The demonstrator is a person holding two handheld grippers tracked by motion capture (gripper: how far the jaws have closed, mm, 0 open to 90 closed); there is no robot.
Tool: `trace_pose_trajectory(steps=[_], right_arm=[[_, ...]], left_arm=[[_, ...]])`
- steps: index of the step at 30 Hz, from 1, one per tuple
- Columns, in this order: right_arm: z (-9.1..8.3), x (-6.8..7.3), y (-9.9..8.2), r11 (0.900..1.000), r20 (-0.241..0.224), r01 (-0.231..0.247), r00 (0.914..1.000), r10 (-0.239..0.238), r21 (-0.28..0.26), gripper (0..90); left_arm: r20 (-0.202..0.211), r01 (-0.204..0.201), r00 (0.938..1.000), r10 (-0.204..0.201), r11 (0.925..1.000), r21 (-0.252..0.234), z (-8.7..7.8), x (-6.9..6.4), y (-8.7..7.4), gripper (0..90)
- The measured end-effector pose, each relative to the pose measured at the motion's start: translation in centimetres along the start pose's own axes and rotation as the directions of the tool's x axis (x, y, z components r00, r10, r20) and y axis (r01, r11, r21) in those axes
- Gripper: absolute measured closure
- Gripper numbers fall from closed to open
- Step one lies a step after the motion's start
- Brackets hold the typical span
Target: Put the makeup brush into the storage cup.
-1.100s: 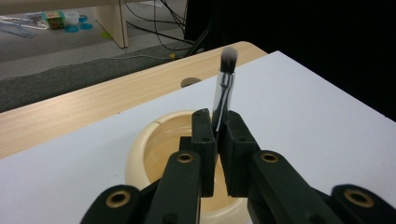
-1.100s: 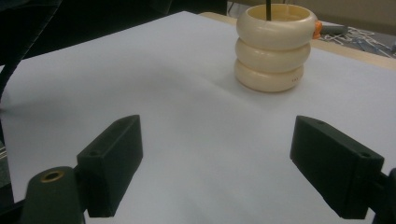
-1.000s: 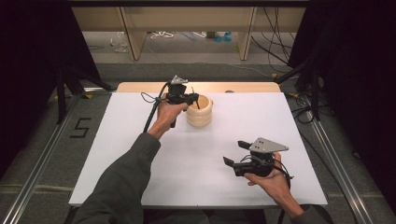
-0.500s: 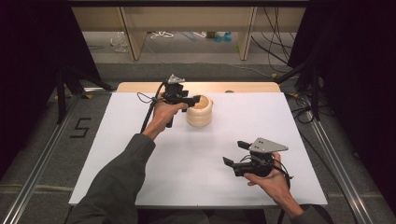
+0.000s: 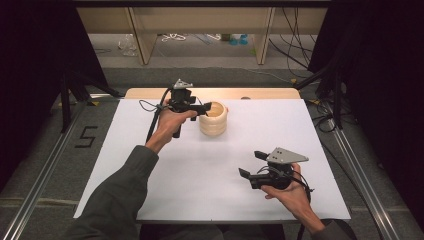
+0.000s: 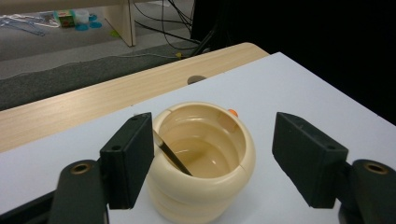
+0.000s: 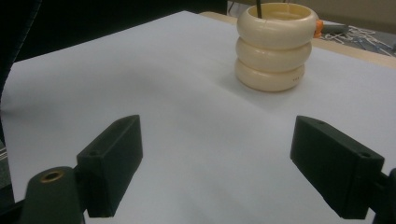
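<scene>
While the left gripper (image 5: 202,107) hovers at the near-left rim of the cream ribbed cup (image 5: 213,118), little about the layout differs from a second ago: in the earlier high views the cup stood at the same spot toward the far edge of the white table (image 5: 150,200), and the left forearm has only drawn in slightly, the elbow swinging closer to the table's left side; the gripper head has barely shifted. In the left gripper view its jaws stand wide apart, holding nothing, one black pad just beside the cup's rim (image 6: 201,158) and the other well off to the side; a thin dark stick (image 6: 172,156) leans inside the cup against its wall (what it is I cannot tell), and a small orange thing (image 6: 232,112) peeks from behind the rim.

The right gripper (image 5: 248,168) rests near the front right of the table, unchanged across the three high views; its jaws are likewise spread wide and empty, pointing across bare table toward the cup (image 7: 275,46), which stands well apart from it.

My reading is that the left hand has finished lining up and is settling over the cup; no grasp has begun, so the work on the cup or its stick lies ahead.
</scene>
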State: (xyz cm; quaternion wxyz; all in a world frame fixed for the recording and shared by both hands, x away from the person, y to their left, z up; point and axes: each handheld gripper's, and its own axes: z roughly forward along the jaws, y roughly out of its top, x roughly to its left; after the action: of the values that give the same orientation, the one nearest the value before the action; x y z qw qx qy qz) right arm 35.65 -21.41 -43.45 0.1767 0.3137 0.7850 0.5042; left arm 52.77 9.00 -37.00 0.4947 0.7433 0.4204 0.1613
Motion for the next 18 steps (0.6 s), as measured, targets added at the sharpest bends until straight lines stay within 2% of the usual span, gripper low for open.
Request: trace_pose_trajectory(steps=[3, 4, 7, 8, 9, 11, 12, 17, 18], right_arm=[[0.0, 0.0, 0.0, 1.0, 0.001, -0.002, 1.0, 0.002, -0.001, 17.9], [0.2, 0.0, -0.1, 0.9997, -0.003, -0.003, 1.0, 0.003, -0.025, 17.8], [0.2, 0.0, -0.1, 0.9997, -0.002, -0.002, 1.0, 0.002, -0.025, 17.8], [0.1, 0.0, 0.0, 1.0, -0.001, -0.003, 1.0, 0.003, -0.007, 17.8], [0.0, 0.0, 0.0, 1.0, -0.001, -0.005, 1.0, 0.005, 0.001, 17.8], [-0.1, 0.0, 0.0, 0.9999, -0.003, -0.01, 0.9999, 0.01, 0.005, 17.8], [0.2, 0.0, 0.0, 0.9997, -0.007, -0.011, 0.9999, 0.011, -0.02, 17.8], [0.3, 0.0, -0.1, 0.9993, -0.012, -0.006, 0.9999, 0.005, -0.036, 17.8], [0.0, 0.0, 0.0, 1.0, -0.001, -0.004, 1.0, 0.004, -0.004, 17.8]], left_arm=[[0.011, 0.007, 0.9999, -0.007, 0.9999, -0.012, -0.5, -0.1, -0.1, 27.6], [0.008, 0.005, 1.0, -0.005, 0.9999, -0.012, -0.7, -0.2, -0.1, 27.2], [0.024, 0.009, 0.9997, -0.009, 0.9998, -0.019, -1.0, -0.3, -0.3, 25.8], [0.026, -0.001, 0.9997, 0.001, 0.9999, -0.012, -1.1, -0.3, -0.3, 25.4], [0.031, 0.014, 0.9994, -0.013, 0.9997, -0.02, -1.1, -0.6, -0.4, 25.1], [0.039, 0.007, 0.9992, -0.006, 0.9999, -0.014, -1.3, -0.9, -0.5, 24.2], [0.046, 0.002, 0.9989, -0.001, 0.9998, -0.019, -1.3, -1.0, -0.6, 24.1], [0.066, -0.007, 0.9978, 0.009, 0.9996, -0.028, -1.9, -1.7, -0.8, 22.7], [0.067, -0.007, 0.9977, 0.009, 0.9995, -0.031, -2.0, -1.8, -0.8, 22.3]])
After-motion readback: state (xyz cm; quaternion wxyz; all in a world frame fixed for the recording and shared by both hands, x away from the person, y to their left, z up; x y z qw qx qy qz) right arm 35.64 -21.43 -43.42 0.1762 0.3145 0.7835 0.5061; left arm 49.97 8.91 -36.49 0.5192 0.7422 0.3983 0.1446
